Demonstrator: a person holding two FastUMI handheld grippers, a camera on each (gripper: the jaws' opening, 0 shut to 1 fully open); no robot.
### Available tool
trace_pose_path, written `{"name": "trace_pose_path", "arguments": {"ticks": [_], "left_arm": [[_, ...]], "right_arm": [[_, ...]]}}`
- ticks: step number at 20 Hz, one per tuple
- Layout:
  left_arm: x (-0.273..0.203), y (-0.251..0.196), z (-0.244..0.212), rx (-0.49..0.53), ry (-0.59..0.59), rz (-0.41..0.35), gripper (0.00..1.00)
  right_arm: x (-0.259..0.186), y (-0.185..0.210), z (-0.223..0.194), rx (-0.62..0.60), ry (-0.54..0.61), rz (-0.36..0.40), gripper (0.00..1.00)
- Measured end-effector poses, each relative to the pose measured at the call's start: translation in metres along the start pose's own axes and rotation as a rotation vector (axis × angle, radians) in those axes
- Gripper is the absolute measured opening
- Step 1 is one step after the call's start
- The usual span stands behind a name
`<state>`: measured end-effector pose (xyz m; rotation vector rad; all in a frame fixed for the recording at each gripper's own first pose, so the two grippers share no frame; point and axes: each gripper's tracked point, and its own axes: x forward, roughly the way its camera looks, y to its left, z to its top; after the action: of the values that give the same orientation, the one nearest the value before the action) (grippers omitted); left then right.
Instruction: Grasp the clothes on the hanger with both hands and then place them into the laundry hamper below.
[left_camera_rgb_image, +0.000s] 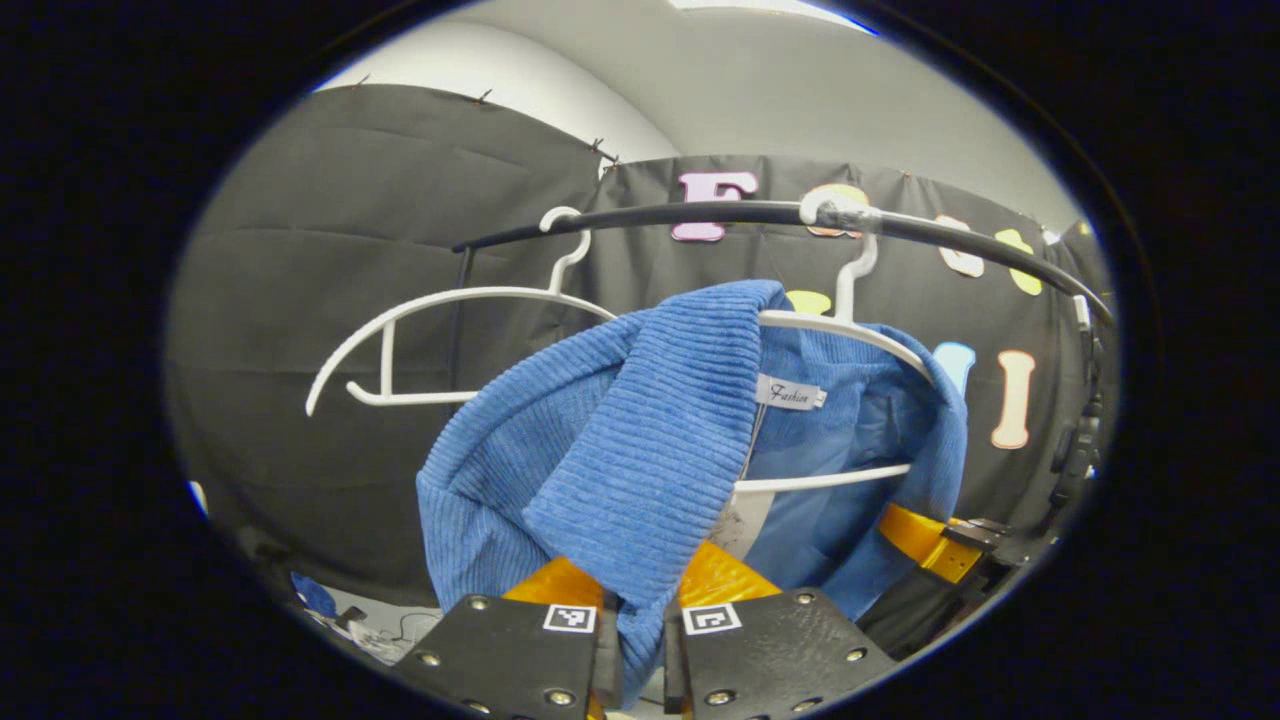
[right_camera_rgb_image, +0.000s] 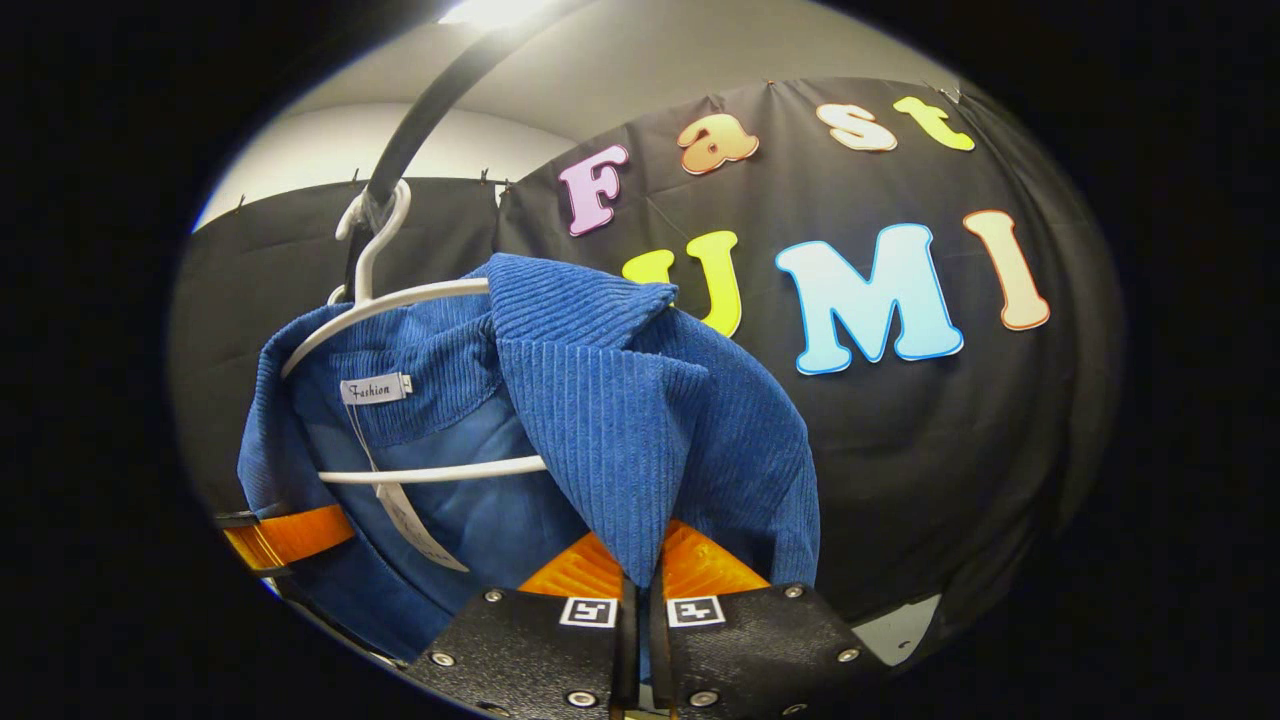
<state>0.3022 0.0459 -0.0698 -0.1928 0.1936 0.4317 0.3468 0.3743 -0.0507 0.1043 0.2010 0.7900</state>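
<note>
Blue corduroy jacket (left_camera_rgb_image: 640, 450) fabric sits right between the fingers of my left gripper (left_camera_rgb_image: 632, 640) at the bottom of the left gripper view; both fingers press on a fold of the collar side, so that claw is pinching the jacket. Same story in the right gripper view: my right gripper (right_camera_rgb_image: 640, 625) has its fingers nearly together with a fold of the jacket (right_camera_rgb_image: 620, 420) clamped in the thin gap, so it is pinching cloth too. Jacket hangs on a white hanger (left_camera_rgb_image: 850, 330), lifted and bunched at both grip points, with the collar flipped up over the hanger's shoulder. Its lower crossbar shows through the open neck, and a small white neck tag (left_camera_rgb_image: 790, 393) sits just under the collar seam. That hanger's hook goes over a black rail (left_camera_rgb_image: 700, 213), where a taped patch wraps the rail. A second white hanger (left_camera_rgb_image: 440, 340) hangs bare on the same rail, near the rail's far end and just beside the jacket in the left gripper view. In the right gripper view the loaded hanger (right_camera_rgb_image: 380, 295) hooks the rail (right_camera_rgb_image: 430, 110) at upper left, and the tag (right_camera_rgb_image: 375, 388) shows inside the neck. My other gripper's finger pokes in at the left edge of that view, touching the jacket's lower part. Black cloth wall (right_camera_rgb_image: 900, 450) is behind everything. Hamper: can't tell where it is.
</note>
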Motion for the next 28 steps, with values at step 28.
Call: {"name": "trace_pose_path", "arguments": {"ticks": [28], "left_arm": [[-0.056, 0.014, 0.086, 0.034, -0.161, -0.071, 0.03]], "right_arm": [[-0.011, -0.053, 0.053, 0.055, -0.179, -0.147, 0.00]]}}
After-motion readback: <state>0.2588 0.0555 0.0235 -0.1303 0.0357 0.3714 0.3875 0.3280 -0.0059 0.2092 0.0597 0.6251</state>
